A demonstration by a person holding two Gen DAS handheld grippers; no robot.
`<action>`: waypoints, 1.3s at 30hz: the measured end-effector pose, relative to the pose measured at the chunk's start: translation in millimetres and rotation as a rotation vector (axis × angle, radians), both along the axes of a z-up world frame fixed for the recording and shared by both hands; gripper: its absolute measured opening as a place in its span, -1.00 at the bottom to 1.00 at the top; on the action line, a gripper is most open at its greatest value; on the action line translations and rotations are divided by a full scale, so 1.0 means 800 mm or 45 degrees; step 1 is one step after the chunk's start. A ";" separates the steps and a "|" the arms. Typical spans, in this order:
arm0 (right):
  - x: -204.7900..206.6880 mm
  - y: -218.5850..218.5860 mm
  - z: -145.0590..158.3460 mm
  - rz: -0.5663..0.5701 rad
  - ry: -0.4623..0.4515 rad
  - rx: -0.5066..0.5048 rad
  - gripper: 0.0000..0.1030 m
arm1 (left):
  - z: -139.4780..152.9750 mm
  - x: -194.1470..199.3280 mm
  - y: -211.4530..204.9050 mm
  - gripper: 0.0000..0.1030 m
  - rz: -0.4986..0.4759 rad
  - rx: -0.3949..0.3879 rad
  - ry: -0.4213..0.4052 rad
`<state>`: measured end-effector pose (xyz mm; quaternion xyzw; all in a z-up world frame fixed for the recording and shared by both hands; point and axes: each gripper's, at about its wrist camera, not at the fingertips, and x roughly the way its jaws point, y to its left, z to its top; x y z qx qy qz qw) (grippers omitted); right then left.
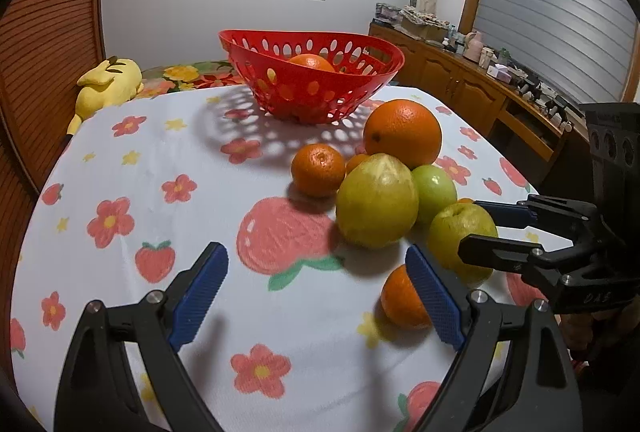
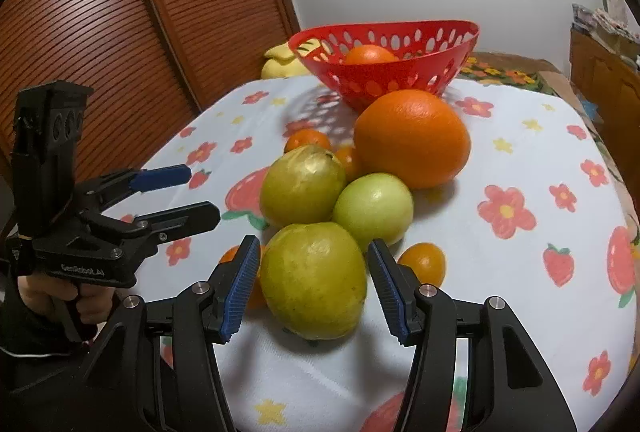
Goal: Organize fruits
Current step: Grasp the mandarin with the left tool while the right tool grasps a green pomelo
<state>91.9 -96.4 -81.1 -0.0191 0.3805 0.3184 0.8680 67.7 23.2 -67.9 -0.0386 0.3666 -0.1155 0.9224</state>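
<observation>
A red perforated basket (image 1: 312,88) (image 2: 384,76) at the table's far side holds one orange (image 1: 311,62). In front of it lies a fruit cluster: a big orange (image 1: 402,134) (image 2: 412,138), several small tangerines (image 1: 318,170), a yellow-green pear (image 1: 376,200) (image 2: 302,186), a green apple (image 1: 434,188) (image 2: 374,208). My right gripper (image 2: 312,286) is open, its jaws either side of a yellow-green fruit (image 2: 314,280) (image 1: 460,232), not touching. My left gripper (image 1: 320,292) is open and empty over the cloth; a tangerine (image 1: 402,300) lies just behind its right finger.
A flower-and-strawberry tablecloth (image 1: 160,160) covers the table. A yellow plush toy (image 1: 108,82) lies at the far left edge. A slatted wooden door is on the left, a wooden sideboard (image 1: 480,84) with clutter on the right.
</observation>
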 end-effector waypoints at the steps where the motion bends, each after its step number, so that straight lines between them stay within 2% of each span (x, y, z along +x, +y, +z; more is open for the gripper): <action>1: -0.001 0.001 -0.001 0.001 -0.002 -0.004 0.14 | -0.001 -0.001 0.001 0.77 0.002 -0.003 0.001; 13: 0.002 0.005 -0.021 0.007 0.033 -0.026 0.17 | -0.008 -0.005 -0.004 0.77 -0.014 -0.028 0.019; 18: -0.003 0.004 -0.016 0.005 -0.007 -0.050 0.16 | -0.008 -0.006 -0.013 0.77 -0.042 -0.028 0.017; 30: -0.011 -0.041 0.016 -0.076 -0.077 0.013 0.16 | -0.009 -0.001 -0.042 0.74 -0.143 -0.030 0.043; 35: -0.009 -0.057 0.020 -0.121 -0.091 -0.006 0.16 | -0.016 0.003 -0.052 0.62 -0.200 -0.036 0.074; 39: -0.007 -0.064 0.017 -0.143 -0.088 -0.011 0.16 | -0.020 0.005 -0.060 0.42 -0.238 -0.044 0.094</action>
